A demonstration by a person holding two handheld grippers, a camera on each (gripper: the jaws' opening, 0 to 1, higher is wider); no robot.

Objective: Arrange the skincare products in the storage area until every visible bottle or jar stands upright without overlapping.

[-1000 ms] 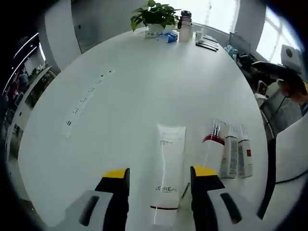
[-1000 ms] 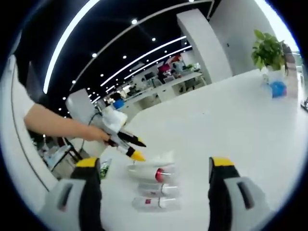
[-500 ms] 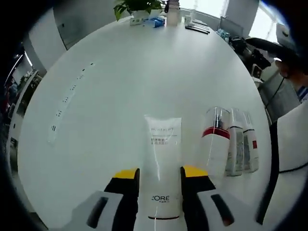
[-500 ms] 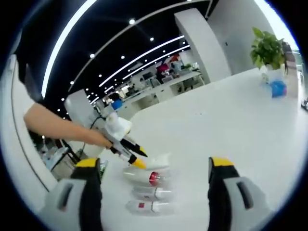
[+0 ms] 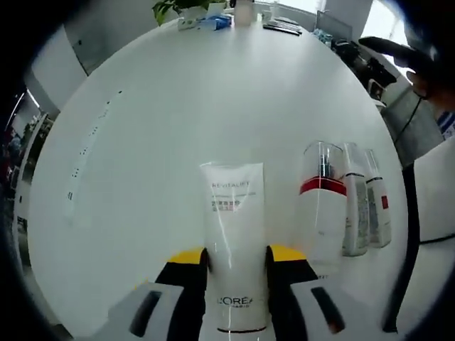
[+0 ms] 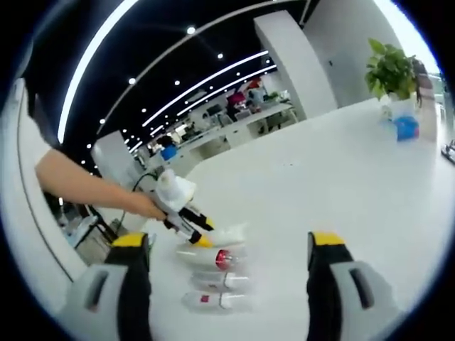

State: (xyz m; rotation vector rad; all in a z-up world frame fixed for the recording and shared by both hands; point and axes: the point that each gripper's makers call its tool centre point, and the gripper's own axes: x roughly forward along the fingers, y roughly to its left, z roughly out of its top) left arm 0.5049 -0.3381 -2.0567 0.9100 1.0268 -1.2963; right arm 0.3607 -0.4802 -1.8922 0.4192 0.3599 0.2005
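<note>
Left gripper view: the white tube [image 5: 233, 245] lay flat on the white table [image 5: 163, 121], cap end toward the camera, crimped end pointing away. The left gripper [image 5: 236, 257] had both yellow-tipped jaws pressed against the tube's lower body, one on each side, so it was clamped on the tube near the cap end. Just beside it, to the right in this view, lay the clear-capped bottle with a red band [image 5: 322, 206], then two slimmer bottles [image 5: 366, 206] side by side, all three lying down, close together, none overlapping as far as could be told. A potted plant [image 5: 181, 7] and small items stood at the far edge of the table.

Right gripper view: the right gripper [image 6: 231, 245] hung above the table with its jaws spread wide and nothing between them. Ahead of it, a person's hand [image 6: 138, 204] held the left gripper [image 6: 195, 231] down at the tube [image 6: 231, 233], with the three bottles [image 6: 217, 280] lying in a row nearer the camera; this part was blurred.

Judgement on the step: standing the tube on its cap looked like the job in hand. A grip this near the cap should make the tip-up a short pivot, but the tube is soft and may flatten or slip if squeezed hard. It would be best to swing the crimped end up and away from the red-band bottle, seat the cap flat, then release slowly. The free right gripper could steady it
</note>
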